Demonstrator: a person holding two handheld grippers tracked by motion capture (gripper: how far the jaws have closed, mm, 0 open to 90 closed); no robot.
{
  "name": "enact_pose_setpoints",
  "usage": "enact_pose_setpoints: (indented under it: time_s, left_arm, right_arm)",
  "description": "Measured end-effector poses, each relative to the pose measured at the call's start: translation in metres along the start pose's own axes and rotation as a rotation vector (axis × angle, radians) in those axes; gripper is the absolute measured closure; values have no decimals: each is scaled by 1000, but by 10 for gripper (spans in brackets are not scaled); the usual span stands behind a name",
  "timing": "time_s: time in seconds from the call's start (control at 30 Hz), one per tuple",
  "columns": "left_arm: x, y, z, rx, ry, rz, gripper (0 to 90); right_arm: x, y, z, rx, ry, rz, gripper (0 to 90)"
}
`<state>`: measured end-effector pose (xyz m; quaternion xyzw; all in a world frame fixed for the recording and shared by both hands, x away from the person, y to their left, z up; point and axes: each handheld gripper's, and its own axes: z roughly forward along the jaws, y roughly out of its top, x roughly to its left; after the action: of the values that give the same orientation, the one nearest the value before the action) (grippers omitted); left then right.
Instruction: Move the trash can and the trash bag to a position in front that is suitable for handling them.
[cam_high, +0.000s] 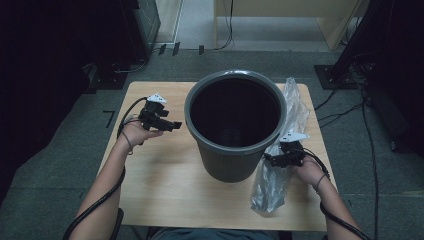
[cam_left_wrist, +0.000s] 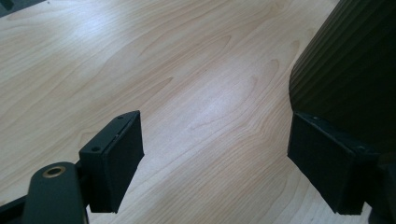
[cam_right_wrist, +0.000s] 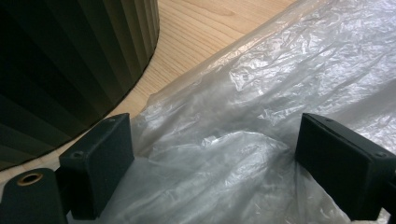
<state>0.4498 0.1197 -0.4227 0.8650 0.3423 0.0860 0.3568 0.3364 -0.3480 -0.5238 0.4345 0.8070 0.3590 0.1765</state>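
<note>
Grey carpet surrounds a light wooden table (cam_high: 165, 185), with dark equipment stands and loose cables at the edges of the room. At the table's centre stands a grey ribbed waste bin (cam_high: 235, 160), upright, its mouth open and its interior dark and seemingly unlined. Just to the right of the bin lies a clear plastic bag (cam_high: 295, 107), crumpled and stretched lengthwise from the table's far edge to near its front edge, its inner margin running close along the bin's side; actual contact between bag and bin cannot be confirmed. Left gripper (cam_high: 167, 123): held in the person's left hand (cam_high: 135, 134) above the bare tabletop to the left of the bin, jaws pointing toward the bin. In the left gripper view its jaws stand wide apart with only wood grain (cam_left_wrist: 196, 93) between them, grasping nothing; the bin wall (cam_left_wrist: 345, 70) sits close beside one jaw, apparently clear of it. Right gripper (cam_high: 274, 160): held in the person's right hand (cam_high: 309, 172) over the middle stretch of the bag, close to the bin's lower right side. In the right gripper view its jaws are likewise spread wide, the crinkled bag film (cam_right_wrist: 224, 154) lying between and beneath them, not pinched; the ribbed bin wall (cam_right_wrist: 70, 60) rises at the left of that view. Cables trail from both grippers back along the forearms.
</note>
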Motion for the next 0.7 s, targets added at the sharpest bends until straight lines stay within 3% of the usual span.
enact_pose_setpoints:
  time_s: [0.1,0.17,0.27,0.5,0.7]
  left_arm:
    - [1,6,-5,4,14,10,177]
    - [2,10,-11,-18,-2,-4,180]
    - [1,15,-16,-23,-9,-7,244]
    - [-3,28,-22,-8,-7,28,244]
    - [-4,40,-28,-32,-28,50,245]
  right_arm:
    - [0,0,0,0,0,0,114]
    - [0,0,0,0,0,0,114]
    - [0,0,0,0,0,0,113]
    - [0,0,0,0,0,0,114]
    - [0,0,0,0,0,0,113]
